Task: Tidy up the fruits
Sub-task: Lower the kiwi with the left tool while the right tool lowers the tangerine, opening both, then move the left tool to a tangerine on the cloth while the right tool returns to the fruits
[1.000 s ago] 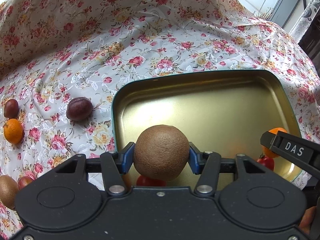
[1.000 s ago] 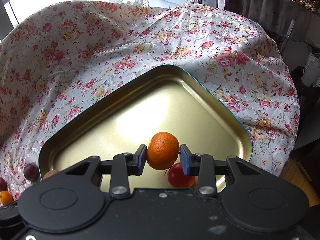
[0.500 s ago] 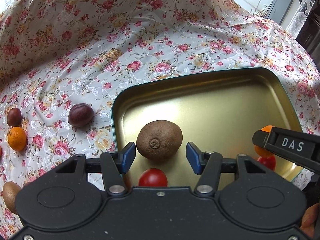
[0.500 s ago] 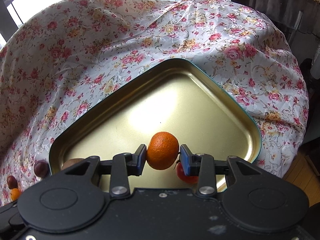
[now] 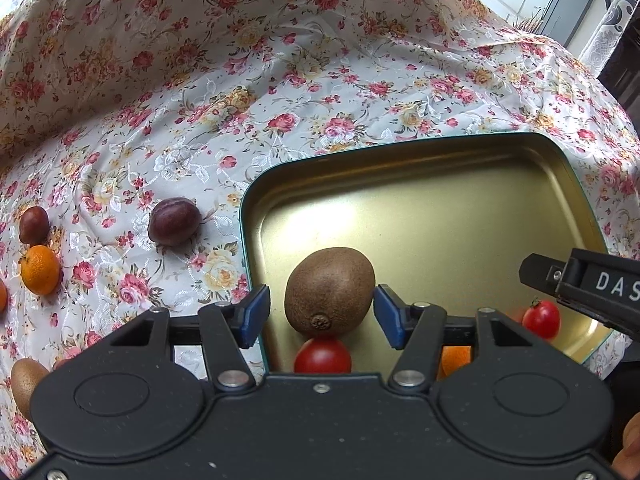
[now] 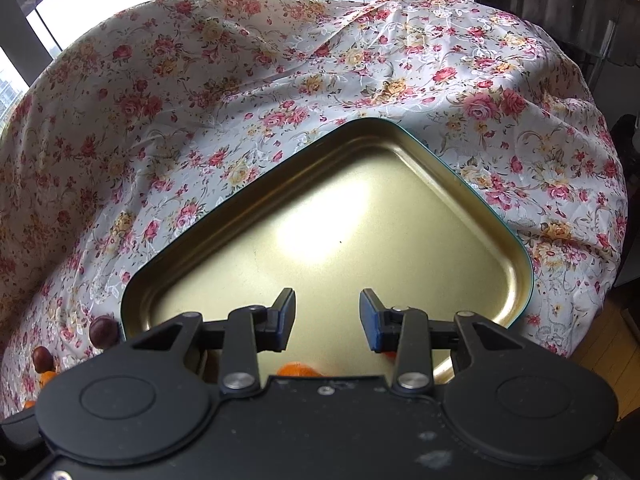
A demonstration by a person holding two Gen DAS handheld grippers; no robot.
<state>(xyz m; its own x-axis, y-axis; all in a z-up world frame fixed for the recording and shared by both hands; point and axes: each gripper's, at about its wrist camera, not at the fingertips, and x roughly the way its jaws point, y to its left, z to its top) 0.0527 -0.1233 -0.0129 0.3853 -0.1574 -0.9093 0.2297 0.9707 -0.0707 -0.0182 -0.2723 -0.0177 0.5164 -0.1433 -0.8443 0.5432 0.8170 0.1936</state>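
Brown kiwi (image 5: 330, 290) rests in tray (image 5: 440, 152); both hand-held grippers (image 5: 320, 312) (image 6: 327, 318) gape apart, so lift straight clear, then seek plum (image 5: 174, 221) at ten o'clock

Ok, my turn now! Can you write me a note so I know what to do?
Left gripper: open, empty, the kiwi lies loose between its fingers.
Right gripper: open, empty.
In the tray: the kiwi, two tomatoes, one orange.
Still on the cloth: two purple fruits, an orange, another kiwi.
Left to do: move those into the tray.
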